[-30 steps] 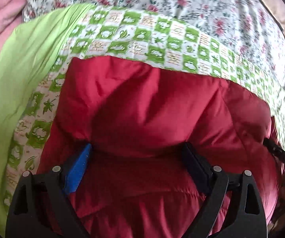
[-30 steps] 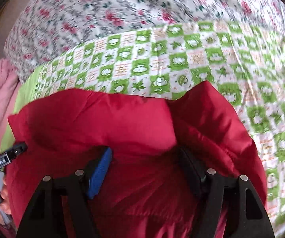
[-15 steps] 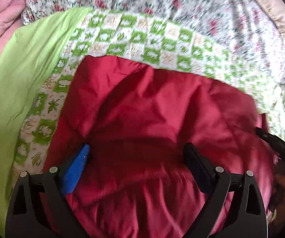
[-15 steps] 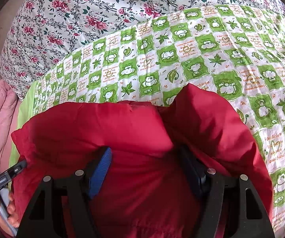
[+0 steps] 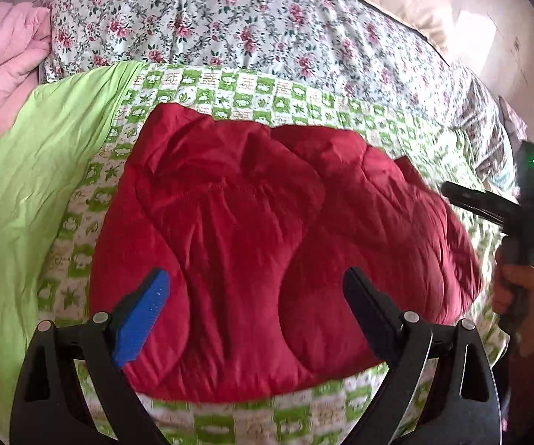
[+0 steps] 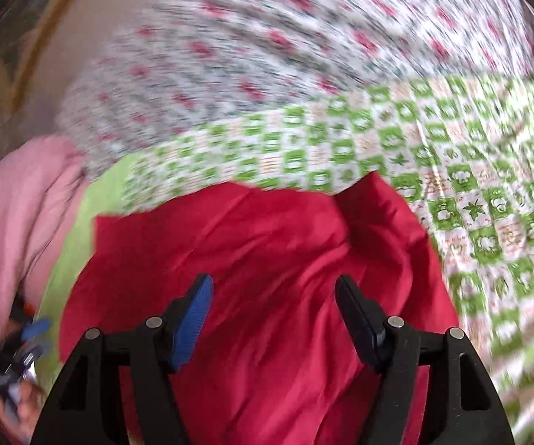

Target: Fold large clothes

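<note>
While both claws drew back, the red padded coat lay folded on the bed's green-checked sheet.
Left claw and right claw had released it, now wide and empty; this fold looked complete.

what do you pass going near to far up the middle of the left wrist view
left tongs → red quilted jacket → green checked sheet → floral quilt

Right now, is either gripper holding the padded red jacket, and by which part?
Nothing is held. The left gripper and right gripper both stand open above the folded, padded red jacket, their pads clear of the fabric.
</note>
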### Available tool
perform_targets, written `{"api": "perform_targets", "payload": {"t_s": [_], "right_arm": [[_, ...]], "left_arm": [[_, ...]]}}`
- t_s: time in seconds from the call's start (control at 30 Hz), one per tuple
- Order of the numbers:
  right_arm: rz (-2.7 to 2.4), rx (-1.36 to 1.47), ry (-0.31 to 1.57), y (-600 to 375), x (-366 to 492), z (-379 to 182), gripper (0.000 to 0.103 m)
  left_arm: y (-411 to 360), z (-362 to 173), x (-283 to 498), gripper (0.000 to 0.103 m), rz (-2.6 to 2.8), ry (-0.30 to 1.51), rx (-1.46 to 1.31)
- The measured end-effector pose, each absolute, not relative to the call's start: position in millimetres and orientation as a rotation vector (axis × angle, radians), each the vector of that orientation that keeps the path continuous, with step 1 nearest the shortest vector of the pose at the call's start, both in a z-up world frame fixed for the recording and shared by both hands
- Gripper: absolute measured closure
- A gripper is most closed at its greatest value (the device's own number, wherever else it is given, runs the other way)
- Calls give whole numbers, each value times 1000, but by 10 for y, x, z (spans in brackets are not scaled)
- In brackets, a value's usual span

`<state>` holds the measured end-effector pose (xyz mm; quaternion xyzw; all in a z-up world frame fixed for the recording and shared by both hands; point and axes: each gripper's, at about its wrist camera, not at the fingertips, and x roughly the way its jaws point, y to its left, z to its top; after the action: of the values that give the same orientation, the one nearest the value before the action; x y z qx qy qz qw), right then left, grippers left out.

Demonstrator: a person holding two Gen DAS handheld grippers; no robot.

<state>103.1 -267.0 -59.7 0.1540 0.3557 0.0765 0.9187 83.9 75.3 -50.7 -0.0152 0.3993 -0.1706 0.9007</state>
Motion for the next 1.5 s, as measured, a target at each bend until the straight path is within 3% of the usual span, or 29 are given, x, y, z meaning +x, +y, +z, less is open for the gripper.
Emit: {"api": "perform_targets", "payload": {"t_s": [0.23,0.47,0.8,1.13,1.5], "right_arm": [[152,151,786,-2349,306,-821,34],[86,184,843,-2526,307,-1288,35],[35,139,810,-2415,229,-1022,33],[56,193,877,-2464,712,-1368,28],[76,85,786,-2270,297,-1041,29]], "left_arm": [[600,-804,704,9,-341,875,37],[528,-1116,825,8,-335,931,42],[451,-1215,866,0,-322,949,66],[435,-1198,870,0,-304,965,68],[397,-1179,882,0,-276,984,75]]}}
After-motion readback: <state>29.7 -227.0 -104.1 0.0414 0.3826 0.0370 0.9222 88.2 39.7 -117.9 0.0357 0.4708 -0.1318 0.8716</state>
